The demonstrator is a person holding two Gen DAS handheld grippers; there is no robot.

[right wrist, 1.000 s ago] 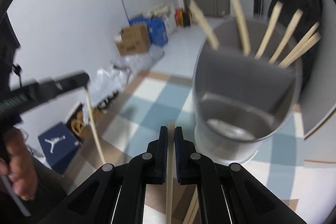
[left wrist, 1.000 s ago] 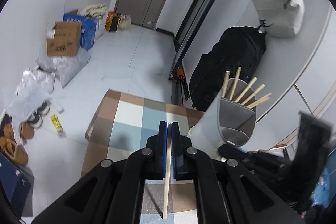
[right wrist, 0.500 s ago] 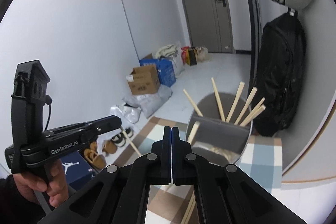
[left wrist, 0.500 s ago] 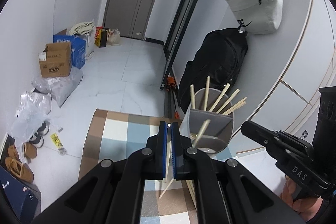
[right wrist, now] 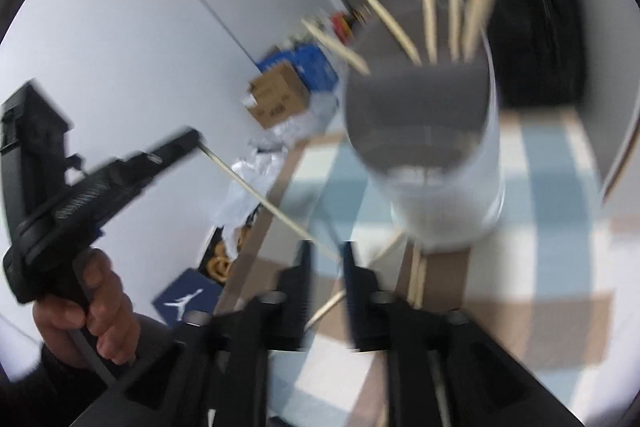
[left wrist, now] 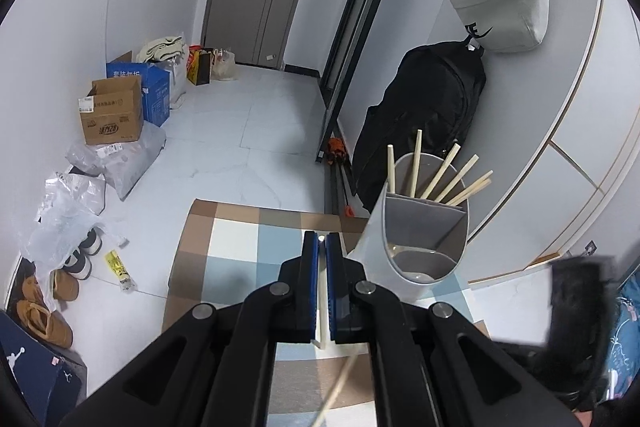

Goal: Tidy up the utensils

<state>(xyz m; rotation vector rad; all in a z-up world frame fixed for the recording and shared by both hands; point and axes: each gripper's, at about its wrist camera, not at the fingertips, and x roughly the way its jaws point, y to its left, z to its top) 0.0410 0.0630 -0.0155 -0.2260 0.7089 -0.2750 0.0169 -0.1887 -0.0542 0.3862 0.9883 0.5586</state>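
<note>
The left gripper pinches a chopstick; the right gripper gapes with nothing between its fingers. Beyond stands the divided holder of chopsticks on the checked mat. A Jordan-logo box lies farther off.

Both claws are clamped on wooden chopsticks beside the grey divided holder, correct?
Not quite. Only the left claw is clamped on a pale wooden chopstick. The right wrist view shows the right claw open and empty, beside the grey divided utensil holder.
</note>
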